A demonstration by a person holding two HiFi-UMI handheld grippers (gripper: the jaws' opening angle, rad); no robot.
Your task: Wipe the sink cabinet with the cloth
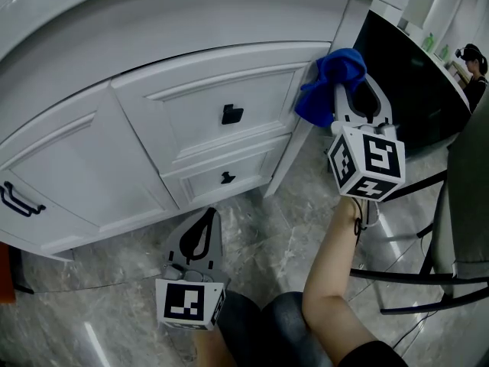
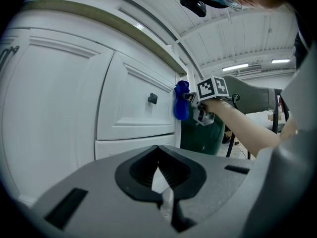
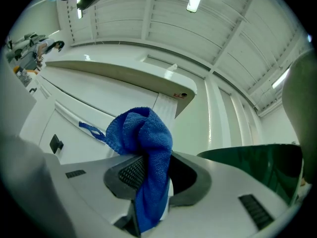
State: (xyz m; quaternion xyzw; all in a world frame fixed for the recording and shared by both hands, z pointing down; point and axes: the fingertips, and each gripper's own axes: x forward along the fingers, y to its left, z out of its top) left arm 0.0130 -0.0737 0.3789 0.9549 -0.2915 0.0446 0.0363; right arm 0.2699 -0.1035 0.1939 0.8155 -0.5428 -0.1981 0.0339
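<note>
The right gripper (image 1: 353,98) pinches the blue cloth (image 1: 330,82) between its jaws, against the right front corner of the sink cabinet (image 1: 153,67), just right of the upper drawer's black knob (image 1: 231,114). The cloth hides the jaw tips. The left gripper (image 1: 206,214) hangs below the cabinet, over the marble floor (image 1: 267,228), jaws pressed together on nothing. A dark bin (image 2: 200,133) stands right of the cabinet. Beyond it a chair (image 1: 458,205) is cut off by the frame.
</note>
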